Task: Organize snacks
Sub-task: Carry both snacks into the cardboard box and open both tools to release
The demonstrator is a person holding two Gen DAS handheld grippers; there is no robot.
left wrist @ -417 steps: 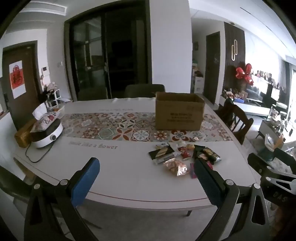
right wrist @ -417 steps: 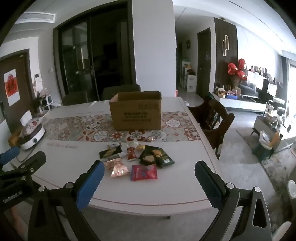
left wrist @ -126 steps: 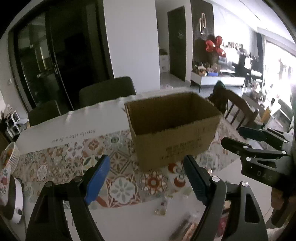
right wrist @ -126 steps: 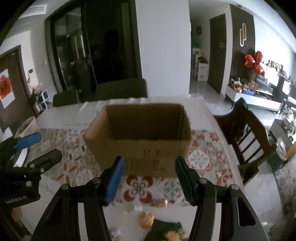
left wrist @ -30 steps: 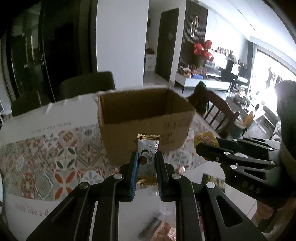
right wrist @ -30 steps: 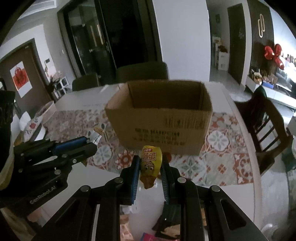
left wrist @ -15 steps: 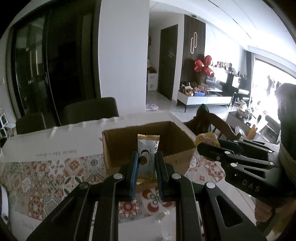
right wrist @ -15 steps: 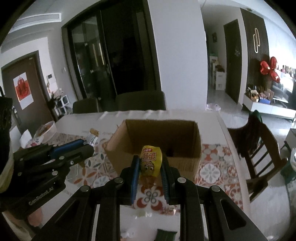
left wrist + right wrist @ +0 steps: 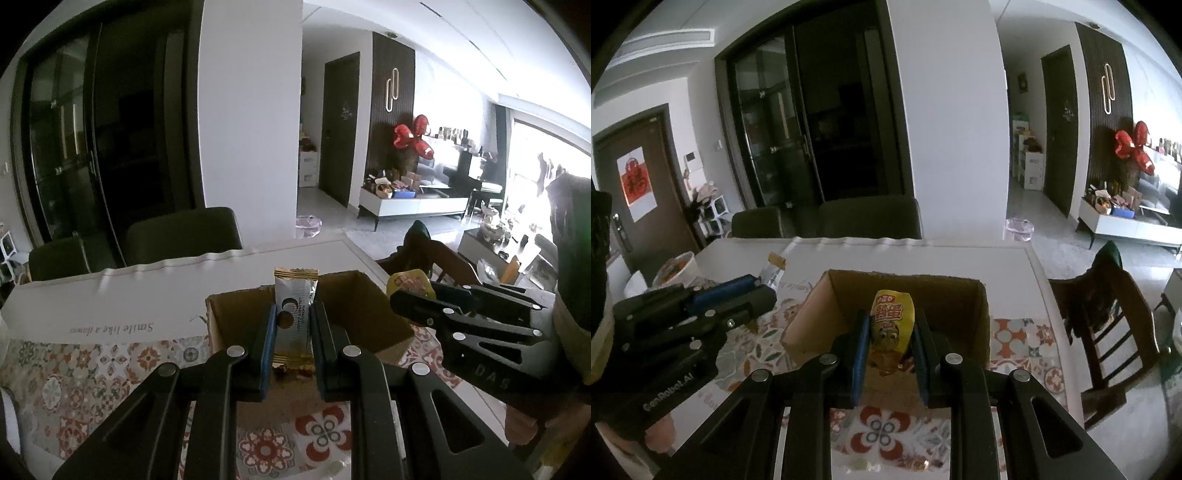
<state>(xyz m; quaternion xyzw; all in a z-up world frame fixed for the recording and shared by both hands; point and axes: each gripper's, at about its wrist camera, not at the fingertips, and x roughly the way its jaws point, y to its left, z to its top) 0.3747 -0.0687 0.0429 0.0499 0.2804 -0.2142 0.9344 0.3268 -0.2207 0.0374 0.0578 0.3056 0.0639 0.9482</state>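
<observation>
Two snack packets are in hand, one per claw, both held up in front of the open cardboard box.

From the left wrist camera, the left gripper [image 9: 292,334] has its blue-lined jaws closed tight on a white snack bar [image 9: 294,316]. The wrapper stands upright, with crimped gold ends at top and bottom and a dark round cookie picture on its white face beside small print. It appears over the near wall of the cardboard box [image 9: 373,317], which sits open-topped on the patterned table runner [image 9: 110,362]; its brown inner walls show, the floor of it hidden. To the right, the right gripper [image 9: 410,291] reaches in sideways with the crumpled top of a yellow packet showing just above its fingers. A dark chair [image 9: 184,234] stands behind the white table [image 9: 147,284].

From the right wrist camera, the right gripper [image 9: 889,338] is clamped on the yellow packet [image 9: 892,321]. It is a rounded glossy pouch with red characters near the top and a cartoon face with two eyes below, its lower end amber and pinched. It shows against the box's open mouth, whether over or short of it I cannot tell. The left gripper [image 9: 753,286] enters from the left with the bar's end poking out past its fingertips. A wooden chair [image 9: 1108,325] stands at the table's right side.
</observation>
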